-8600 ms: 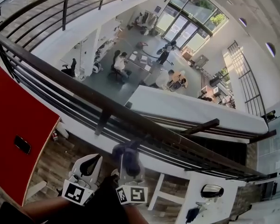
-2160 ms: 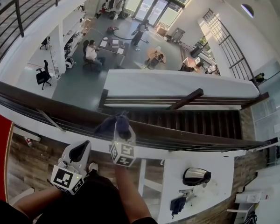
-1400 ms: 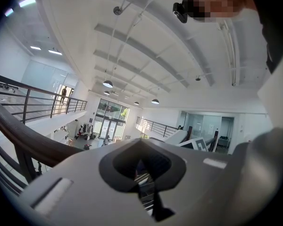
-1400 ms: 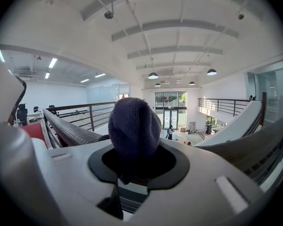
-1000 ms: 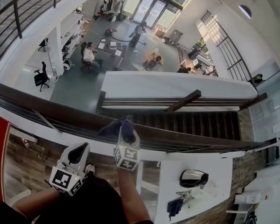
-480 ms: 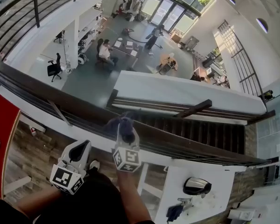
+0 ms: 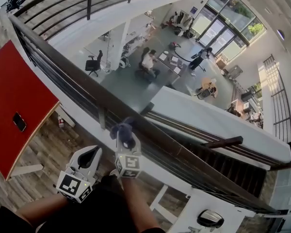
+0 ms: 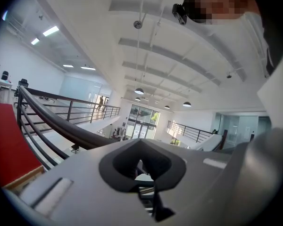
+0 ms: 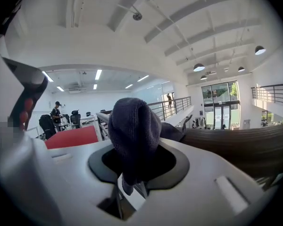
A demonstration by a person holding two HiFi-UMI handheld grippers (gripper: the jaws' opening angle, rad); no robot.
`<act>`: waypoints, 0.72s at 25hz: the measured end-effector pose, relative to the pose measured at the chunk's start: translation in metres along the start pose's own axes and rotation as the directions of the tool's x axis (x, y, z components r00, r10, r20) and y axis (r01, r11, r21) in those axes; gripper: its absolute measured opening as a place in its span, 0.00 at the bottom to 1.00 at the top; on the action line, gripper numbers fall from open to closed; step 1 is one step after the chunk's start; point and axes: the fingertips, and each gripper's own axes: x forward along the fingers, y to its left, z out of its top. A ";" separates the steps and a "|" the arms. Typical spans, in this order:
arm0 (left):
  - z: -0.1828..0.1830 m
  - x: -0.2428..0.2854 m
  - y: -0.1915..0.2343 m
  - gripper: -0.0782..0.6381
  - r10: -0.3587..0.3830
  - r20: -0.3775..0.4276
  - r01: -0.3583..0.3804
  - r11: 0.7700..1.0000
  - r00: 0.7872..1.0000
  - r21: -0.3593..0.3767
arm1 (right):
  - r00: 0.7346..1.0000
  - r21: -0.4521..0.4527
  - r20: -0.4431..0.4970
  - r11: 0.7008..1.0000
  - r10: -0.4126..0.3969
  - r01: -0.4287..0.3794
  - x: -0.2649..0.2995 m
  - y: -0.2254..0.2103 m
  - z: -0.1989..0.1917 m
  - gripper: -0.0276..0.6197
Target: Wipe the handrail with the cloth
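Right gripper (image 7: 126,145): clamped on cloth (image 7: 123,129); nearer arm
Cloth: on rail (image 7: 77,85), straight ahead
Rail axis: crosswise; upper left to lower right
Left gripper (image 7: 88,158): jaws together, empty

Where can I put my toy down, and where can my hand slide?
The red tabletop is mostly bare; only a small dark phone lies on it. The long dark handrail is free up-left and down-right of the dark blue cloth. It's crowded where the right gripper holds that cloth, the left gripper close beside.
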 end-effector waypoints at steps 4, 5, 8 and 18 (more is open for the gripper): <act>0.014 -0.026 0.029 0.11 0.103 0.004 -0.103 0.995 0.995 0.004 | 0.996 0.002 -0.058 0.998 0.060 -0.060 0.026 0.025 -0.018 0.21; 0.016 -0.034 0.035 0.11 0.128 0.002 -0.128 0.992 0.992 -0.001 | 0.995 0.001 -0.068 0.997 0.072 -0.072 0.031 0.031 -0.022 0.21; 0.015 -0.057 0.050 0.11 0.193 -0.002 -0.193 0.981 0.981 -0.007 | 0.992 0.010 -0.088 0.996 0.090 -0.090 0.044 0.039 -0.035 0.21; 0.026 -0.090 0.077 0.11 0.316 0.020 -0.317 0.948 0.948 0.016 | 0.986 -0.026 -0.161 0.998 0.053 -0.057 0.085 0.011 -0.067 0.21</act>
